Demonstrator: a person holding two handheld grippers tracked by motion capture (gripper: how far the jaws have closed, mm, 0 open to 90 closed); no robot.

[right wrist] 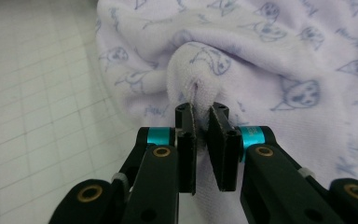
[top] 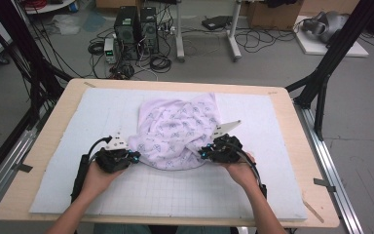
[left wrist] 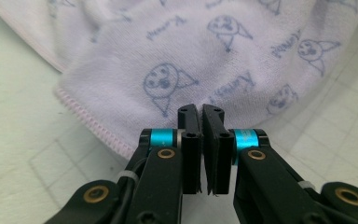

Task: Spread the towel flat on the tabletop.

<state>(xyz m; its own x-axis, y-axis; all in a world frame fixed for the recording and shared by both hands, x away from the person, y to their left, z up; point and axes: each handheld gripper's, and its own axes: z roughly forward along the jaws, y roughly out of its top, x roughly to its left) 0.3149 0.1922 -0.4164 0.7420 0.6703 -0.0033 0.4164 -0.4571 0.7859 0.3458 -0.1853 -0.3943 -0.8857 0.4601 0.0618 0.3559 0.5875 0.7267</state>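
Gridded white mat (top: 185, 190) on a wooden table (top: 53, 131) is the work surface, with computer boxes and cables on the floor beyond. Crumpled lilac towel (top: 177, 131) with a cartoon print is lying mid-mat, bunched toward the far side.

Right gripper (right wrist: 201, 116), at the towel's near right edge, is clamped on a pinched fold of the cloth; terry is seen squeezed between the pads. Left gripper (left wrist: 200, 114), at the towel's near left edge by the pink-stitched hem (left wrist: 91, 123), is closed almost fully; the jaws stand against the cloth, but whether any fabric is caught between them cannot be told from the left gripper view.

Step judged: corners being taken up for spreading or folding. To be done well, the left grip should be checked on the hem before any lift; a single layer, not a bunch, should be held on the right. Both edges should be drawn apart from the towel's middle evenly and kept low, so wrinkles are pulled flat and nothing slips out.
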